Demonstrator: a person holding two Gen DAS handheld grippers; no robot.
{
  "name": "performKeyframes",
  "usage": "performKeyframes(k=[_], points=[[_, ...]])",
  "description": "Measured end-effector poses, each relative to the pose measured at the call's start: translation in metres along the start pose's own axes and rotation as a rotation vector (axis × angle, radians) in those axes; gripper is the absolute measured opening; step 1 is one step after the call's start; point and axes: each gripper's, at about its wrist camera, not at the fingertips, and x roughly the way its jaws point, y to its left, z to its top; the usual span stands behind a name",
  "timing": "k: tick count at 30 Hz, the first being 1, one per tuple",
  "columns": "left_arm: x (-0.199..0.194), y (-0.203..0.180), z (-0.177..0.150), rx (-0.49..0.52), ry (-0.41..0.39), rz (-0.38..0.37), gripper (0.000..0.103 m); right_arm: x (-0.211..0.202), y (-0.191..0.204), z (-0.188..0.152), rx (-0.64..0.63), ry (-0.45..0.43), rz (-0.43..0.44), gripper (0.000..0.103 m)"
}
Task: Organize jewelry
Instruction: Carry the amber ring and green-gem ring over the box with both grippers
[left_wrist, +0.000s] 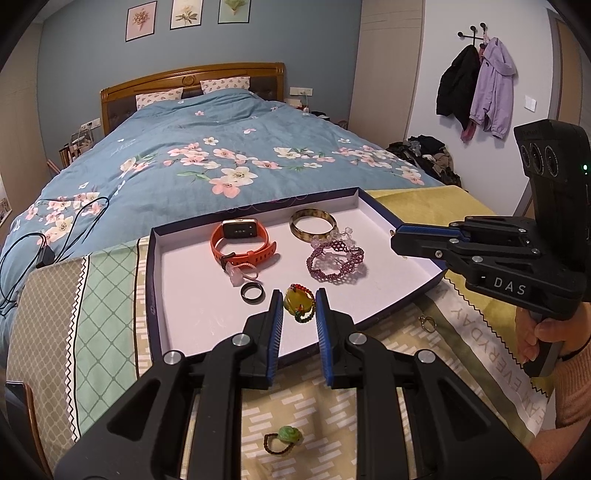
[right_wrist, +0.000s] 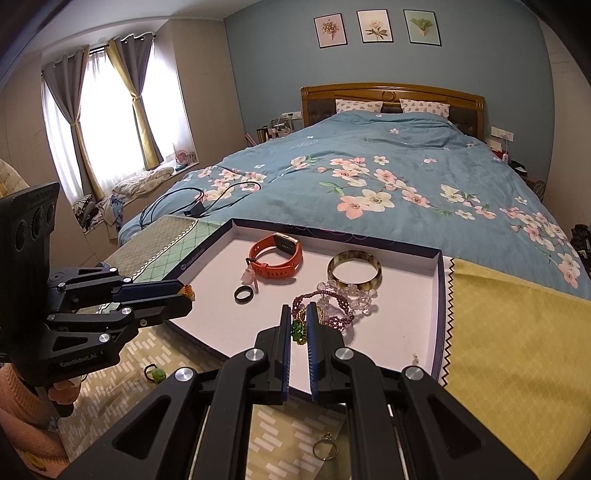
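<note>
On the bedroom's patterned cloth, the left gripper (left_wrist: 298, 308), narrowly clamping the yellow pendant (left_wrist: 295, 300) at lower centre, should lower fully into the tray (left_wrist: 155, 295) before opening, while the right gripper's (right_wrist: 298, 326) grip I cannot tell.

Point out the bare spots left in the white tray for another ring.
In the tray, the left strip beside the black ring and orange watch is bare, and so is the near right corner. Around the purple bracelet and bangle it's crowded.

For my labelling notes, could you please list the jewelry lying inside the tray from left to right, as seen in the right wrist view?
Black ring → orange smartwatch → purple beaded bracelet → tortoiseshell bangle, all in the tray.
</note>
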Motion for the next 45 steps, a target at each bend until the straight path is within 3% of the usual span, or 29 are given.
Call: performKeyframes(k=[45], points=[[0.021,0.010,0.010,0.000,0.014,0.026,0.018,0.035,-0.007,0.006,-0.015,0.050,-0.012,0.007]])
